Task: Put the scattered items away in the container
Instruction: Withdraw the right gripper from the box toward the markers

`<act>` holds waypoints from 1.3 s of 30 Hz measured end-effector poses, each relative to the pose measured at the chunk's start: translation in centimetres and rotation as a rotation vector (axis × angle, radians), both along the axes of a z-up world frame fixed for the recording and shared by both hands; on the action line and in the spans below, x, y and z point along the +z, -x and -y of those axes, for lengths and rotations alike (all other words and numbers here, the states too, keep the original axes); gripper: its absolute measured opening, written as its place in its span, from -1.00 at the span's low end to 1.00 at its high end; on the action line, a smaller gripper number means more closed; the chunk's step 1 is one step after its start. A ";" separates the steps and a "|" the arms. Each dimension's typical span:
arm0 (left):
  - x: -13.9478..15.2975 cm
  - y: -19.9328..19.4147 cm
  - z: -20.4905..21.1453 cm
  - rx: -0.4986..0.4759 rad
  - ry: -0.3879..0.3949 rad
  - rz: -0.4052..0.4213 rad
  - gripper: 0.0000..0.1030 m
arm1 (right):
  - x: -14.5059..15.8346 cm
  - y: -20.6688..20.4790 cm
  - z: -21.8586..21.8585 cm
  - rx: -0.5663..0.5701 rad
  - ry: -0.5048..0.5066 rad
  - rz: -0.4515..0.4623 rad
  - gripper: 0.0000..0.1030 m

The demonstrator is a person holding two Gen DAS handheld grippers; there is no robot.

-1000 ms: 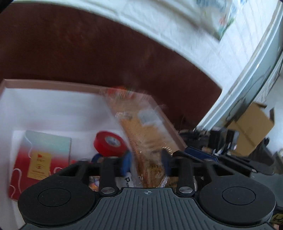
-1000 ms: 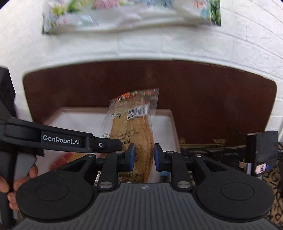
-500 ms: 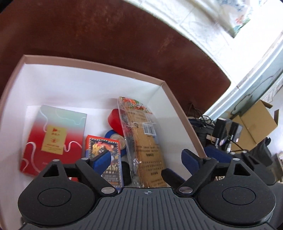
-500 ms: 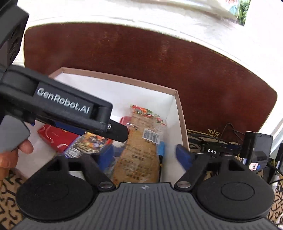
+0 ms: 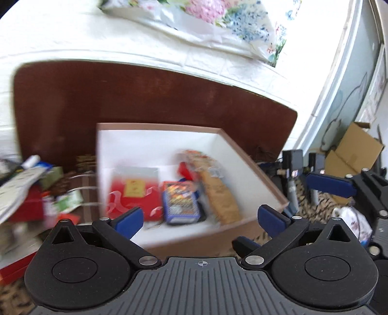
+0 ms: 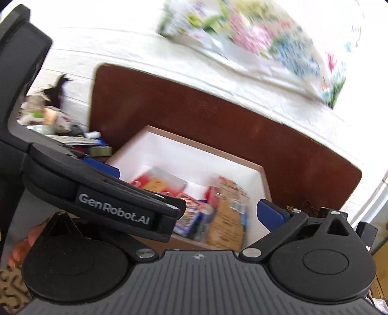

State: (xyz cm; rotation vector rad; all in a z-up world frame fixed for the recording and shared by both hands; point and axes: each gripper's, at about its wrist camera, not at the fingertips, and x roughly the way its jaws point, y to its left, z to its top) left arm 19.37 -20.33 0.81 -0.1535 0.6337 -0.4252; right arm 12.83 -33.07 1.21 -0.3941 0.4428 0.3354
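A box with a white inside and a pinkish rim stands before a dark wooden board. In it lie a long biscuit packet, a blue card box, a red-and-grey booklet and a red tape roll. My left gripper hangs back from the near rim, its jaws opening, nothing between them. My right gripper is likewise opening and holds nothing; its left finger is hidden behind the left gripper's body. The packet shows blurred beyond it, inside the box.
Scattered packets and papers pile up left of the box. A cardboard carton and cables sit at the far right. A floral bag hangs on the white wall. A person's hand shows at the lower left.
Both grippers let go of the biscuit packet, which now lies along the box's right side. Both opened wide and drew back and up, so the whole box is in view.
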 end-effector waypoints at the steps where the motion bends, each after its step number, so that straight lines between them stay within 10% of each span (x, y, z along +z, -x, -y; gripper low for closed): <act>1: 0.2 1.1 -0.5 0.012 -0.009 0.009 1.00 | 0.1 0.9 -0.4 0.013 -0.007 0.006 0.99; 17: -0.1 13.0 -8.4 0.059 -0.077 0.045 1.00 | -1.1 11.9 -6.0 0.053 -0.303 -0.085 0.99; 39: -2.6 16.0 -15.5 0.158 -0.043 -0.028 1.00 | -2.8 15.6 -13.7 0.129 -0.271 -0.128 1.00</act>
